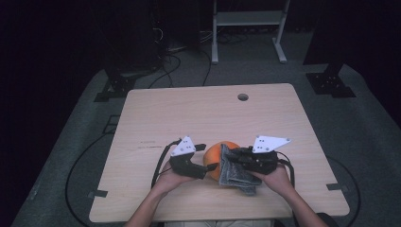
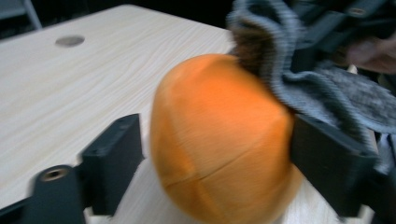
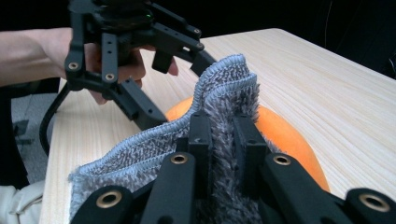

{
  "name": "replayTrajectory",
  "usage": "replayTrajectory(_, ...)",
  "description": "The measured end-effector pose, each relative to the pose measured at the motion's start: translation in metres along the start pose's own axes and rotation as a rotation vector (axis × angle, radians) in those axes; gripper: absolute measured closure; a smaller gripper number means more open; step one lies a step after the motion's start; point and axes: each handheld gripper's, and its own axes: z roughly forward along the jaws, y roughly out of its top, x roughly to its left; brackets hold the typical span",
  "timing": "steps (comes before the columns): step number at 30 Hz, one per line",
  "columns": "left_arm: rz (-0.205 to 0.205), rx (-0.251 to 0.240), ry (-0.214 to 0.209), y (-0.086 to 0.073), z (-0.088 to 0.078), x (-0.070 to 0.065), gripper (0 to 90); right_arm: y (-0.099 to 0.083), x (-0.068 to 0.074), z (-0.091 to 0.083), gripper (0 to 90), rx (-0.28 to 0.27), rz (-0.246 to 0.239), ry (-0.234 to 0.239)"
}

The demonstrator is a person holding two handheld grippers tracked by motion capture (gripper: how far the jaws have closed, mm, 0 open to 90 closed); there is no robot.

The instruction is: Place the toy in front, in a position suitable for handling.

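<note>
An orange, soft, rounded ball [image 1: 215, 153] rests on the wooden table [image 1: 189, 113] near its front edge. My left gripper [image 1: 207, 157] comes at it from the left. In the left gripper view the ball [image 2: 219, 135] sits between the wide-set jaws: the right jaw touches it, and a thin gap shows at the left jaw. My right gripper [image 3: 224, 135] is shut on a grey fluffy cloth [image 3: 224, 88], which drapes over the ball's [image 3: 285, 135] right side. The cloth [image 1: 235, 172] hangs down onto the table below the right gripper [image 1: 234, 159].
A round hole [image 1: 243, 97] is in the table's far part. Bare wood stretches behind and to both sides of the ball. Beyond the table stand a white metal frame [image 1: 248, 19] and dark stands, with cables on the floor.
</note>
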Motion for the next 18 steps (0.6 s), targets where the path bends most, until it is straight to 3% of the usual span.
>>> replayTrajectory(2,-0.007,0.004,-0.038,-0.002,0.002,0.000,20.3,-0.001,0.000,-0.002,79.1,0.000,0.003,0.000)
replayTrajectory(4,0.021,-0.004,-0.035,-0.004,0.003,-0.004,30.3,0.000,0.001,-0.002,79.1,0.003,-0.004,-0.004)
replayTrajectory(6,0.063,-0.006,-0.024,-0.002,0.003,-0.007,35.9,0.004,0.003,-0.003,79.2,-0.006,0.003,0.003)
replayTrajectory(11,0.169,0.015,-0.004,0.000,0.003,-0.018,39.2,0.016,0.016,0.006,79.2,0.002,-0.063,0.037)
replayTrajectory(14,0.189,0.032,0.005,-0.003,0.001,-0.016,41.3,0.015,0.009,0.003,79.2,0.004,-0.057,0.011)
replayTrajectory(18,0.176,0.040,0.000,-0.007,0.000,-0.012,41.1,0.004,-0.008,-0.008,79.1,0.013,0.002,-0.034)
